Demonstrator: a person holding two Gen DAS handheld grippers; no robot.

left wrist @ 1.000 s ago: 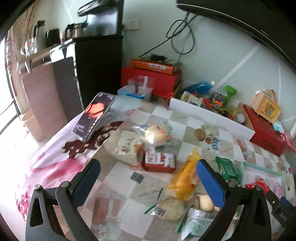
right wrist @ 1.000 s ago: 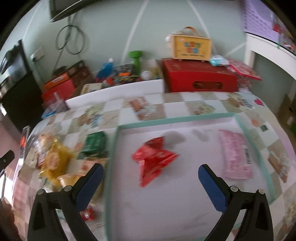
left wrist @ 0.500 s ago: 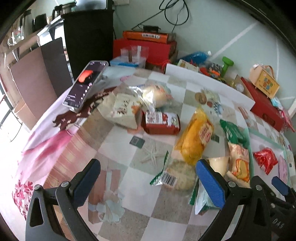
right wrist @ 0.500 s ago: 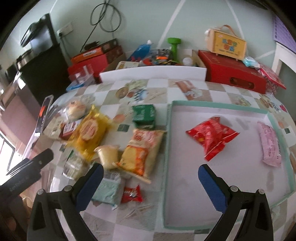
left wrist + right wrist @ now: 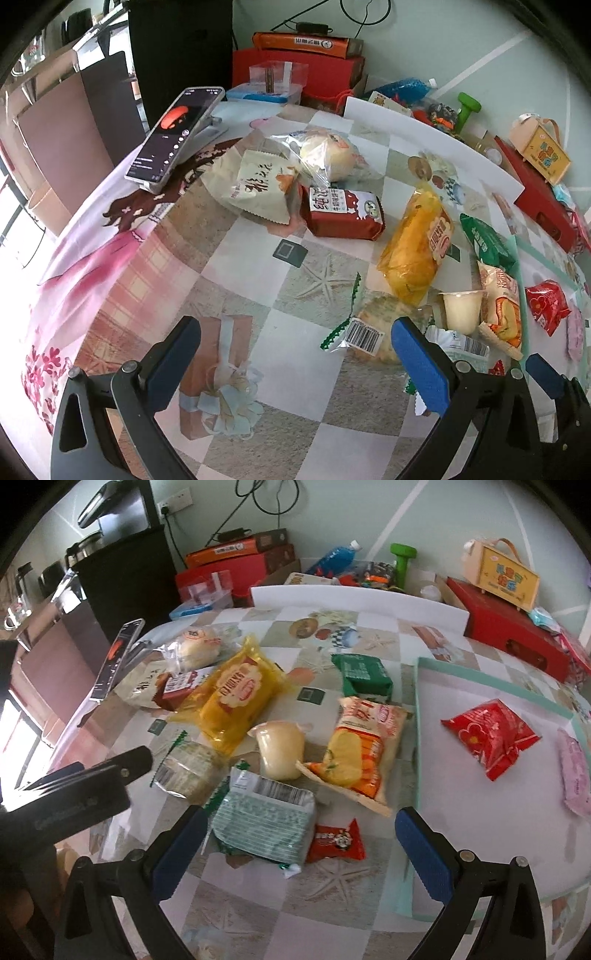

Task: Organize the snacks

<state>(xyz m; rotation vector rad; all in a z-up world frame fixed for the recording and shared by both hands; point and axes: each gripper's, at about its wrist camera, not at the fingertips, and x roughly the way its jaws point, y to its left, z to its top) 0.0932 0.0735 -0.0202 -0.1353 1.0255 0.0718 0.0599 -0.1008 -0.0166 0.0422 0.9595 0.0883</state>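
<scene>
Several snacks lie on the patterned table: a yellow bag (image 5: 231, 698), an orange chip bag (image 5: 360, 749), a green pack (image 5: 364, 675), a pale jelly cup (image 5: 280, 749), a white-green striped pack (image 5: 264, 818), a small red candy pack (image 5: 338, 843) and a round cracker pack (image 5: 184, 770). A teal-rimmed tray (image 5: 417, 716) at right holds a red bag (image 5: 489, 734) and a pink pack (image 5: 574, 775). My right gripper (image 5: 295, 853) is open above the striped pack. My left gripper (image 5: 295, 363) is open over the table, left of the cracker pack (image 5: 373, 326).
A phone on a stand (image 5: 175, 136) sits at the table's left. A beige bag (image 5: 258, 184), wrapped bun (image 5: 325, 155) and dark red milk pack (image 5: 345, 214) lie near it. Red boxes (image 5: 513, 638), a white board (image 5: 354, 598) and clutter line the far edge.
Both grippers have tilted down and drawn back toward the near table edge. The right view swung left from the tray to the snack pile. Both stay open.
</scene>
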